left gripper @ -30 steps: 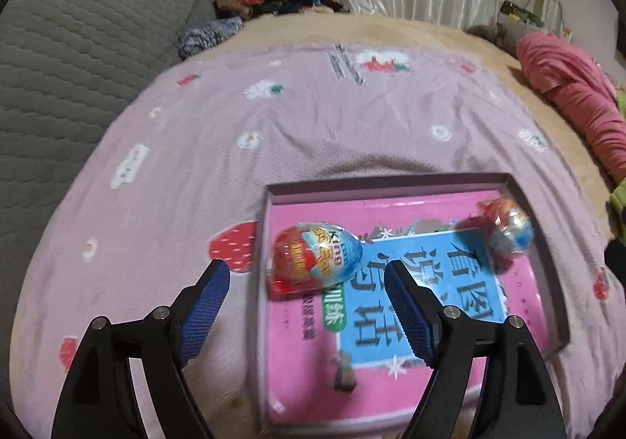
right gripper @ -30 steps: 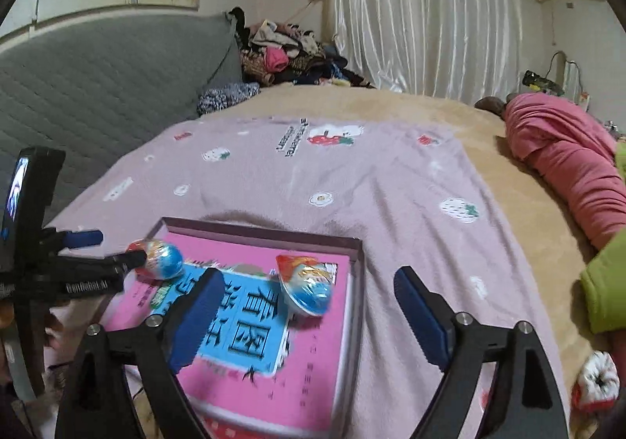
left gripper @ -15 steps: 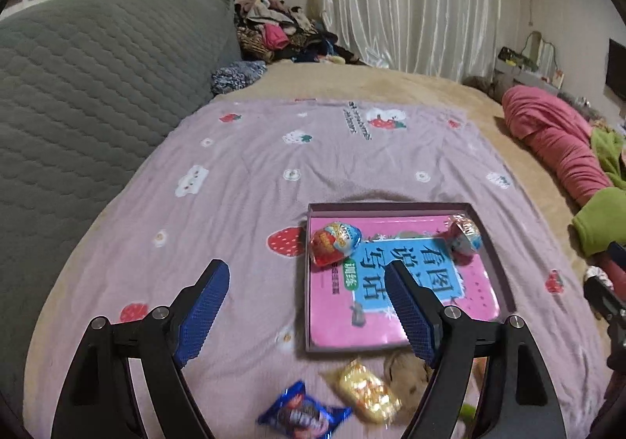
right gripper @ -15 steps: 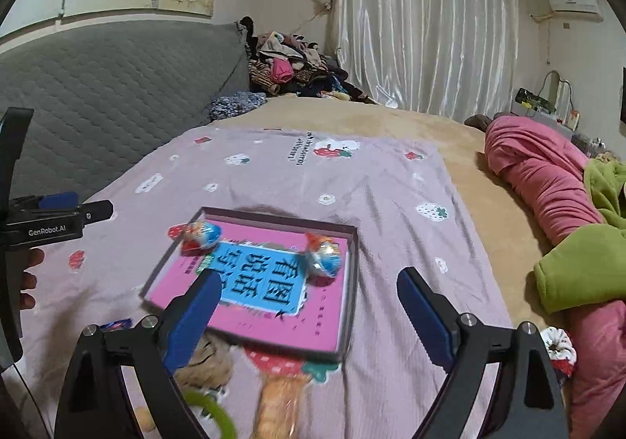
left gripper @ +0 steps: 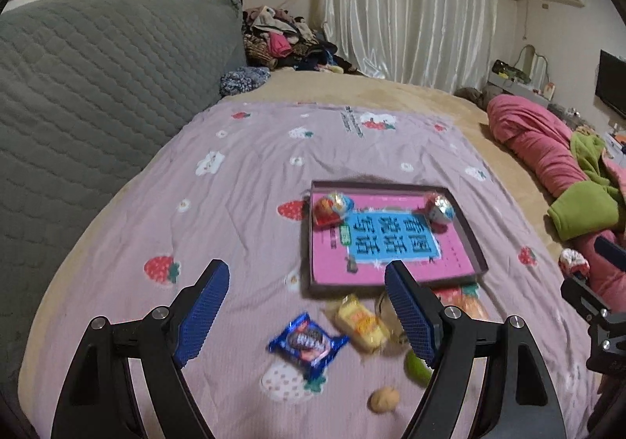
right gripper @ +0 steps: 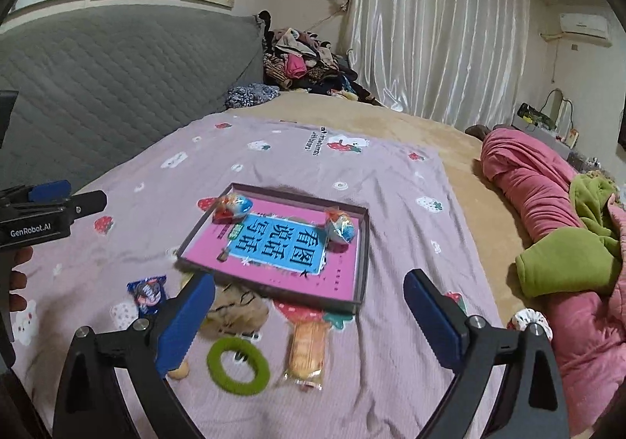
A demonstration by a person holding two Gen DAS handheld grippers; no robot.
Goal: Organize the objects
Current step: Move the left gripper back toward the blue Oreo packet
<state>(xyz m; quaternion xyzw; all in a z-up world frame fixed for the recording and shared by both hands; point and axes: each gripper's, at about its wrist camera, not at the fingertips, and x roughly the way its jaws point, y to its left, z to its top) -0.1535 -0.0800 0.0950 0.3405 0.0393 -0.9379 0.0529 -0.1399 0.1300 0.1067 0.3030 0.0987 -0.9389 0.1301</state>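
Observation:
A shallow dark tray point(left gripper: 470, 239) point(right gripper: 364, 255) lies on the pink bedspread with a pink and blue book in it. Two foil-wrapped chocolate eggs rest on the book: one at the tray's far left point(left gripper: 330, 206) point(right gripper: 234, 205), one at its far right point(left gripper: 440, 206) point(right gripper: 340, 229). My left gripper point(left gripper: 306, 274) hangs open above the spread, short of the tray, nothing between its fingers. My right gripper point(right gripper: 309, 282) is also back from the tray, its jaws opening, with nothing in them. Loose in front of the tray lie a blue snack packet point(left gripper: 307, 343) point(right gripper: 148, 292), a yellow snack point(left gripper: 362, 323), a biscuit packet point(right gripper: 307, 351), a green ring point(right gripper: 238, 364) and a walnut point(left gripper: 385, 398).
A tan furry item point(right gripper: 234, 312) lies against the tray's near edge. A grey quilted headboard point(left gripper: 98, 94) stands on the left, clothes point(left gripper: 277, 40) are piled behind it. A pink quilt point(right gripper: 528, 180) and a green garment point(right gripper: 563, 263) lie on the right.
Both grippers have drawn back and upward from the tray, leaving the two eggs on the book. The loose snacks and ring have come into view. The right jaws stand wider.

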